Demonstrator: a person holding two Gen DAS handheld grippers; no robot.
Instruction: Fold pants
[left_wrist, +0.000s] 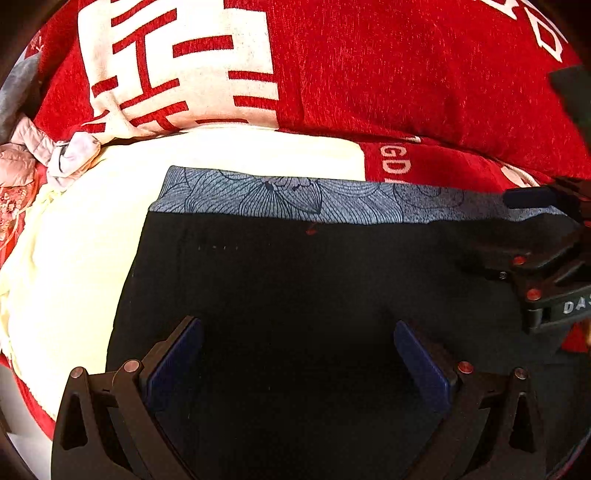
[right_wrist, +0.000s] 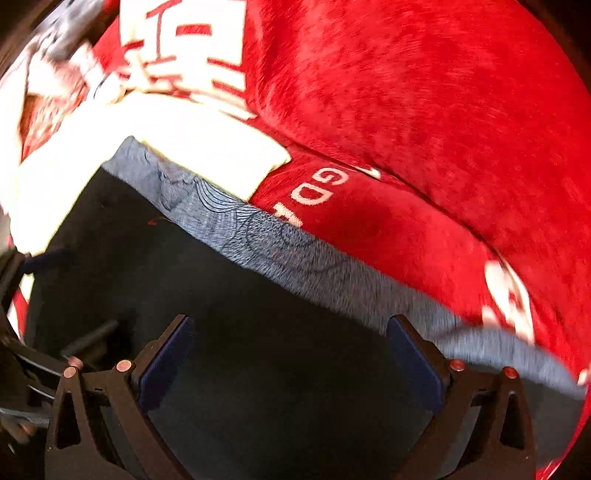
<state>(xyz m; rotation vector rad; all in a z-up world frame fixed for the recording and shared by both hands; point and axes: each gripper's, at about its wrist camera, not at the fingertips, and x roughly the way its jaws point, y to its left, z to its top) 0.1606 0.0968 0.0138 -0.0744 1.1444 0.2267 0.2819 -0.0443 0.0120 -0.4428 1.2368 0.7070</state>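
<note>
1. Black fabric pants (left_wrist: 314, 295) with a grey-blue patterned waistband (left_wrist: 295, 199) lie flat on a cream-white cloth (left_wrist: 74, 258), over a red plush blanket with white letters (left_wrist: 406, 74).
2. My left gripper (left_wrist: 297, 354) is wide open, with its blue pads (left_wrist: 177, 362) above the black fabric and nothing between them.
3. My right gripper (right_wrist: 290, 354) is also wide open over the pants, close to the waistband (right_wrist: 295, 254), and it holds nothing.
4. In the left wrist view, my right gripper (left_wrist: 535, 236) is at the right end of the waistband.
5. The right wrist view is blurred, so small details are not clear.
6. A crumpled pink and grey garment (left_wrist: 44, 155) lies at the far left, apart from the pants.
</note>
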